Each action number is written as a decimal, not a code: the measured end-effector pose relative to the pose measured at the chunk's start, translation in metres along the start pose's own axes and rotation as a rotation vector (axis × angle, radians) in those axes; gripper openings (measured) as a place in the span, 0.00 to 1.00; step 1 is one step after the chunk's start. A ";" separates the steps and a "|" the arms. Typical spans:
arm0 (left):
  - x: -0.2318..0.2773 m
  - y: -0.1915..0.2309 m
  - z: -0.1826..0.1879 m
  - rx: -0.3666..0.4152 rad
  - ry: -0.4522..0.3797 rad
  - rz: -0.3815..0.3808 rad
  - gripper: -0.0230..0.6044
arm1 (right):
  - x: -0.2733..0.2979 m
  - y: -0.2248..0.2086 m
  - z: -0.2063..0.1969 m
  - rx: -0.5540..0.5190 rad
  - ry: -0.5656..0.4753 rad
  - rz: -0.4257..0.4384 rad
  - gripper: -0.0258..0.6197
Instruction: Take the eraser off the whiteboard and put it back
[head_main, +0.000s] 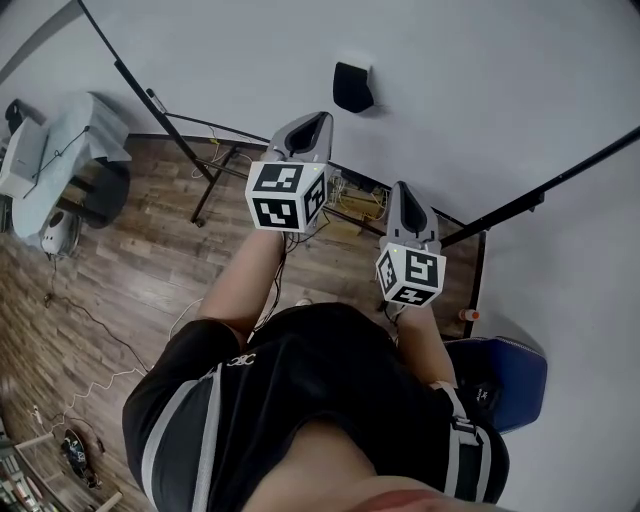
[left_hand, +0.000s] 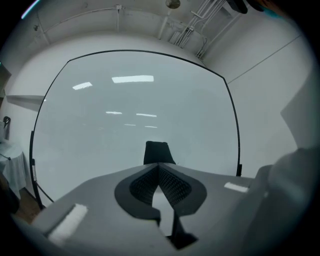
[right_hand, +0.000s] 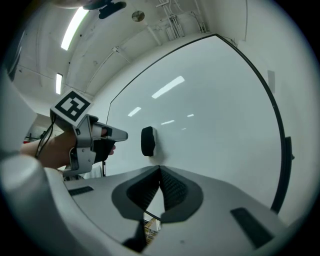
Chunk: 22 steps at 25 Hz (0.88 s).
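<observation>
The left hand-held gripper (left_hand: 159, 166) had its jaws pressed together with nothing between them, and its tips pointed at the whiteboard (left_hand: 140, 110). The right hand-held gripper (right_hand: 160, 169) was likewise closed and empty, held farther back from the whiteboard. The black eraser (right_hand: 147, 141) sat stuck on the whiteboard's face, just ahead of the left tips and touched by neither.

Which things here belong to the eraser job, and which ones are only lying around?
For the job:
eraser
whiteboard
left gripper, shut, empty
right gripper, shut, empty

Just lying about:
cloth-covered table
blue chair
</observation>
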<state>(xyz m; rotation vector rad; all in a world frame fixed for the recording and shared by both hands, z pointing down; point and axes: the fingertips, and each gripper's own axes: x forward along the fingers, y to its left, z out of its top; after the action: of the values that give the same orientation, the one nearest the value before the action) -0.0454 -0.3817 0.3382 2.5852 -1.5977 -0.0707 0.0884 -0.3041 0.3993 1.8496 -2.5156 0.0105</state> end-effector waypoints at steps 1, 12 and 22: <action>0.003 -0.003 0.004 0.008 -0.010 -0.008 0.05 | -0.002 -0.001 0.000 -0.007 0.001 -0.005 0.05; 0.046 -0.006 -0.001 0.064 0.018 0.003 0.37 | -0.021 -0.034 -0.011 0.002 0.017 -0.078 0.05; 0.075 0.004 -0.013 0.067 0.057 0.029 0.45 | -0.035 -0.054 -0.014 0.039 0.021 -0.131 0.05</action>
<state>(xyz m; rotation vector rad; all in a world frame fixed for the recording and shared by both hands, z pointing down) -0.0143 -0.4501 0.3528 2.5874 -1.6446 0.0603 0.1503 -0.2868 0.4120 2.0133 -2.3927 0.0780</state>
